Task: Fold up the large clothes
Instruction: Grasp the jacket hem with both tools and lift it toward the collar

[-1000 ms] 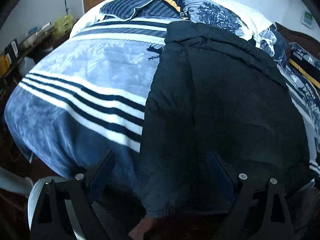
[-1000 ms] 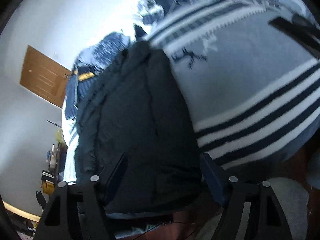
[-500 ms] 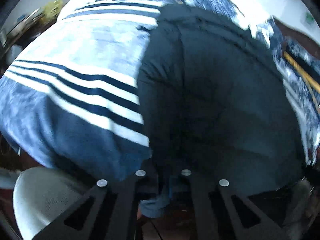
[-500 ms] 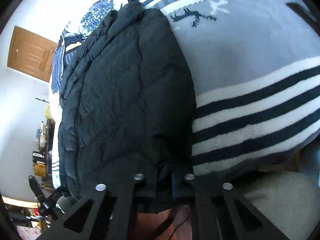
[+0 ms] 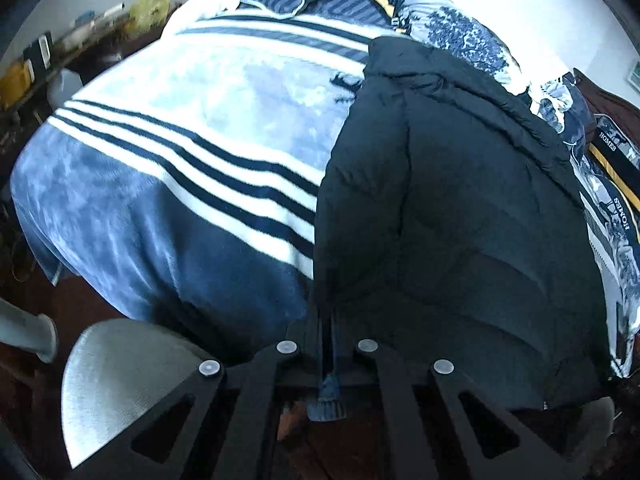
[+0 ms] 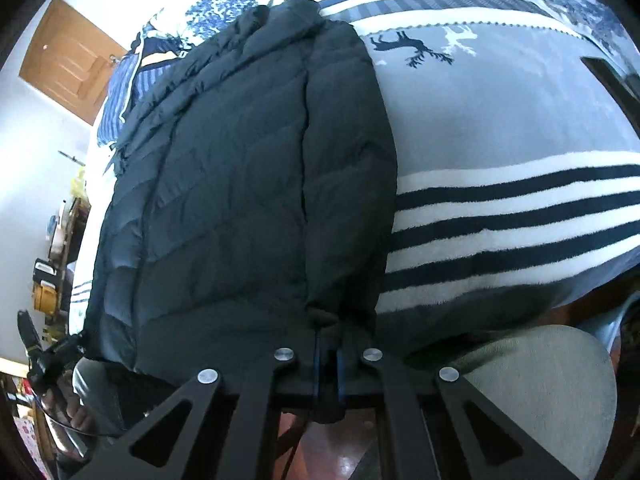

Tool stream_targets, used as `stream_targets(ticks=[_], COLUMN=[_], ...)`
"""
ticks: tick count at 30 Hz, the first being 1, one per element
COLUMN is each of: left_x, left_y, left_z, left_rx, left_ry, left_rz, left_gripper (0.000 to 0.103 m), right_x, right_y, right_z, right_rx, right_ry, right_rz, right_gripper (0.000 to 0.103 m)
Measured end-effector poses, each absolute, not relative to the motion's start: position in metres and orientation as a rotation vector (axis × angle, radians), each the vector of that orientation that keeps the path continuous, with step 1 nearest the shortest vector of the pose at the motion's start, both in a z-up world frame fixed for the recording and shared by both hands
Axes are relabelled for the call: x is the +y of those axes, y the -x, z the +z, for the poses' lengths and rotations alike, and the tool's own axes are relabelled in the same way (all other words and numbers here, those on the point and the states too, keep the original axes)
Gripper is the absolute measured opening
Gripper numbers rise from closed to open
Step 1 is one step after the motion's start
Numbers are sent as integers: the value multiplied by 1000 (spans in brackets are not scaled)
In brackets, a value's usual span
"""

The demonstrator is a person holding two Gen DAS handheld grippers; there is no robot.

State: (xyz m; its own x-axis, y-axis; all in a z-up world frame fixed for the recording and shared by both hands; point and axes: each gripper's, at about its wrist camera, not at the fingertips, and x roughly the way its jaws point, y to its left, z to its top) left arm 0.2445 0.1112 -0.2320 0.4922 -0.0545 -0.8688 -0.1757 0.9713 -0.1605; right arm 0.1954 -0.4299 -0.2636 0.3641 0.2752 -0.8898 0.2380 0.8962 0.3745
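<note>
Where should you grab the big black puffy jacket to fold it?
Take the jacket by its bottom hem, coming from the foot of the bed. That edge hangs toward you, thin enough to pinch. The left gripper and right gripper each clamp a corner there.

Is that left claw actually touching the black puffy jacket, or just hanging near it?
Touching. In the left wrist view, the left gripper has its jaws closed on the hem of the black jacket, with fabric pinched between them at the bed's near edge.
</note>
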Motion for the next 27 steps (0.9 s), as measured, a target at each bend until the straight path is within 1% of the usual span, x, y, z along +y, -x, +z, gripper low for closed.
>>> stream_targets(ticks=[4, 7, 9, 10, 11, 12, 14, 15, 18, 19, 20, 21, 22, 23, 25, 27], left_x=[108, 108, 105, 102, 98, 97, 90, 89, 89, 90, 91, 92, 94, 96, 98, 101], left_y=[-239, -242, -250, -253, -256, -260, -268, -270, -281, -281, -279, -278, -276, -272, -264, -254], left_z=[-231, -235, -239, -241, -244, -247, -252, -254, -271, -270, -268, -266, -264, -260, -248, -230], left_rx=[1055, 1064, 1078, 1096, 1109, 1115, 1130, 1140, 1207, 1199, 1181, 1171, 1164, 1149, 1115, 1066], left_ry=[230, 222, 213, 205, 192, 180, 141, 140, 159, 169, 181, 198, 210, 216, 204, 207], left_rz=[69, 29, -13, -37, -52, -55, -42, -41, -35, -27, -18, -31, -37, -37, -21, -16], left_gripper=[3, 4, 17, 36, 56, 61, 61, 61, 61, 56, 38, 29, 14, 8, 4, 3], right_x=[-426, -434, -438, -438, -436, -434, -431, -429, -420, -416, -413, -412, -409, -408, -406, -409], right_y=[-190, -190, -190, -191, -191, -194, -196, -196, -202, -203, -204, -204, -202, -201, -194, -187], right_z=[-260, -261, -264, -265, -264, -263, -270, -275, -282, -286, -289, -289, -287, -284, -274, -265], right_rx=[1201, 1180, 1180, 1175, 1162, 1167, 1215, 1236, 1285, 1314, 1332, 1336, 1326, 1312, 1272, 1234], right_ry=[-492, -560, -612, -624, -621, -594, -564, -560, -515, -501, -486, -473, -463, -460, -444, -461], right_rz=[33, 55, 67, 69, 78, 69, 31, 23, 31, 44, 38, 32, 42, 47, 55, 66], right_gripper=[6, 12, 33, 63, 66, 66, 66, 66, 59, 45, 30, 25, 14, 9, 6, 5])
